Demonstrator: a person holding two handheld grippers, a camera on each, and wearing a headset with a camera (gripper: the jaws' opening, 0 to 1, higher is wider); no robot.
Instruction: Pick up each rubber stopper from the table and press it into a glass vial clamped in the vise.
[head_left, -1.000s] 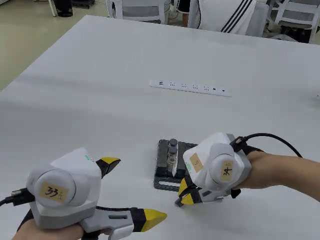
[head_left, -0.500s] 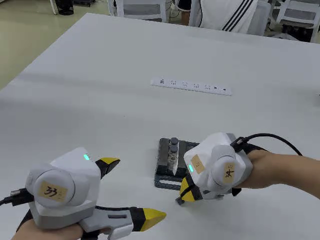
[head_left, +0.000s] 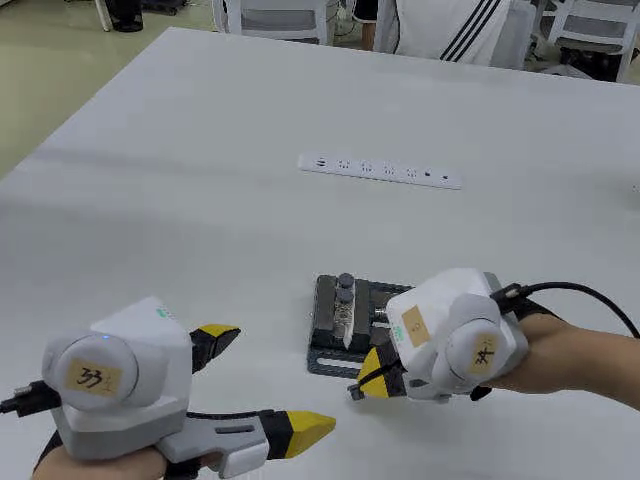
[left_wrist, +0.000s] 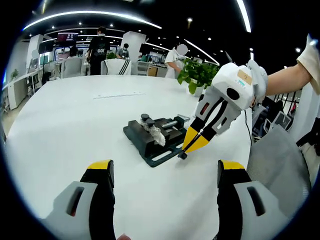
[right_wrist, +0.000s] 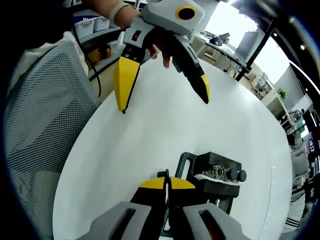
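Note:
A black vise (head_left: 328, 330) (left_wrist: 150, 145) (right_wrist: 212, 187) sits on the white table and clamps small glass vials (head_left: 344, 300) (left_wrist: 148, 125) (right_wrist: 222, 173) with dark stoppers in their mouths. My right gripper (head_left: 372, 378) (left_wrist: 194, 144) is at the vise's near right corner, shut on the thin vise handle bar (right_wrist: 166, 176), whose small knob (head_left: 354, 392) pokes out below the tips. Well short of the vise, my left gripper (head_left: 262, 382) (left_wrist: 165, 167) (right_wrist: 164, 102) hovers open with nothing between its jaws. I see no loose stopper on the table.
A white power strip (head_left: 380, 172) (left_wrist: 117, 95) lies across the table beyond the vise. Chairs and a seated person (head_left: 445, 28) are at the far edge. A mesh chair (right_wrist: 45, 125) stands at the near edge.
My right gripper's body has swung a little to the right and lower while its tips stay at the vise handle. The left gripper has hardly moved.

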